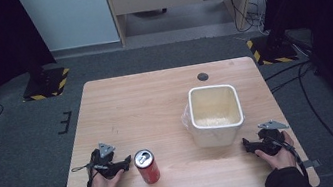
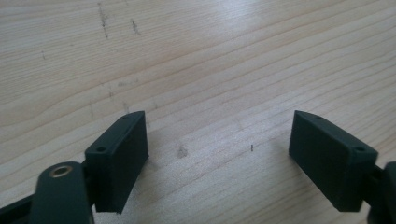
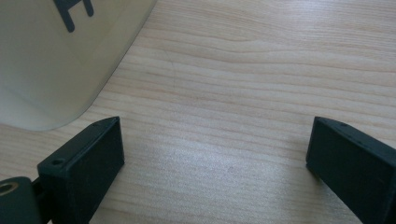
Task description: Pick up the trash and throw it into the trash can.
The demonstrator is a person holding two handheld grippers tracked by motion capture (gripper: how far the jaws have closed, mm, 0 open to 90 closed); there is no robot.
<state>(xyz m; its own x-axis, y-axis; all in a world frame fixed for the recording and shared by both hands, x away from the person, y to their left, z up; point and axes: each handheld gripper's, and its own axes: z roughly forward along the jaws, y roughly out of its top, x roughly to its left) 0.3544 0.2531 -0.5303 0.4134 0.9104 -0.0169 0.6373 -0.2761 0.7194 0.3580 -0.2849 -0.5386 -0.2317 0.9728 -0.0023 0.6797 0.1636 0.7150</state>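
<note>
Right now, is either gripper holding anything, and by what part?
Nothing is held. The left gripper and right gripper both have jaws wide open over bare table.

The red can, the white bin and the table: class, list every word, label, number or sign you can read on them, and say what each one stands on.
Red can: any print on its side is too small and blurred to read.
White bin: the right gripper view shows part of a dark mark on its wall, cut off by the frame edge; no letter or word can be read.
Table: bare wood, no text.
</note>
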